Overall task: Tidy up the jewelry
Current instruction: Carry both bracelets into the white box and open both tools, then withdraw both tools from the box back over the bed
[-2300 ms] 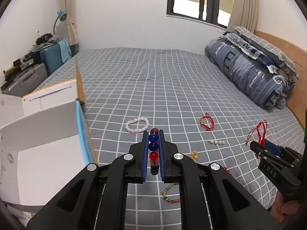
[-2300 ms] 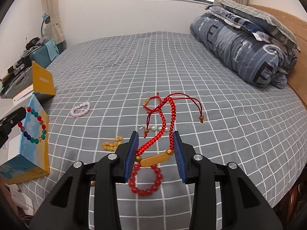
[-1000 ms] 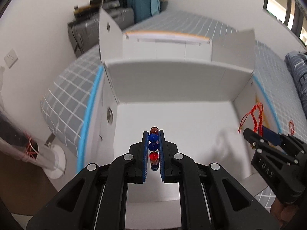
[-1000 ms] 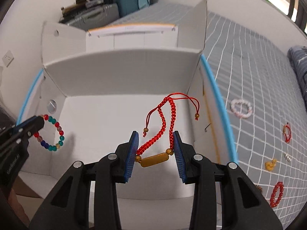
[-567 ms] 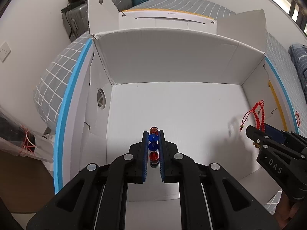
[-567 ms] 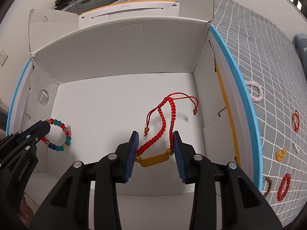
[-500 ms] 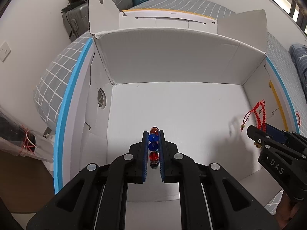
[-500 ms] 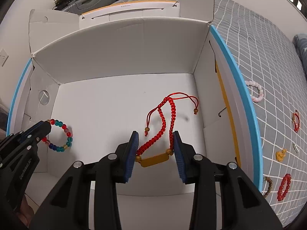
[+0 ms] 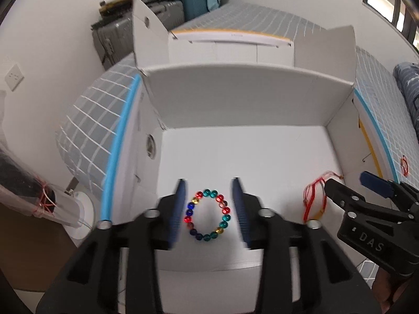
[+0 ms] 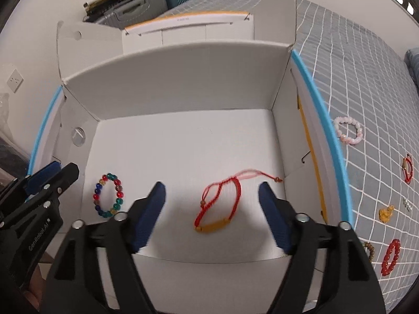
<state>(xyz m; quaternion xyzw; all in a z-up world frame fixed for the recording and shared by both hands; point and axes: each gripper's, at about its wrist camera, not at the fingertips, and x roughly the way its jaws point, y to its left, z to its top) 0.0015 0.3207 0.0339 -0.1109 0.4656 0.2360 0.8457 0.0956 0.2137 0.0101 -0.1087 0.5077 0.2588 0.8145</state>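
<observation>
A multicoloured bead bracelet (image 9: 207,214) lies on the floor of the open white box (image 9: 248,96), below my open left gripper (image 9: 209,191). It also shows in the right wrist view (image 10: 108,195). A red cord bracelet with a gold bar (image 10: 220,204) lies on the box floor (image 10: 188,146) below my open right gripper (image 10: 212,187). It shows in the left wrist view (image 9: 314,201) beside the right gripper (image 9: 345,183). The left gripper (image 10: 56,172) shows at the left of the right wrist view. Both grippers hold nothing.
On the grey checked bedspread (image 10: 366,83) right of the box lie a pink bead bracelet (image 10: 349,130), a red cord bracelet (image 10: 407,168), small pearls (image 10: 406,204), a yellow charm (image 10: 386,214), a red bead bracelet (image 10: 390,257) and a brown bead bracelet (image 10: 368,251). Suitcases (image 9: 146,34) stand beyond the bed.
Both grippers have opened. The bead bracelet and the red cord bracelet have dropped from the jaws onto the box floor.
</observation>
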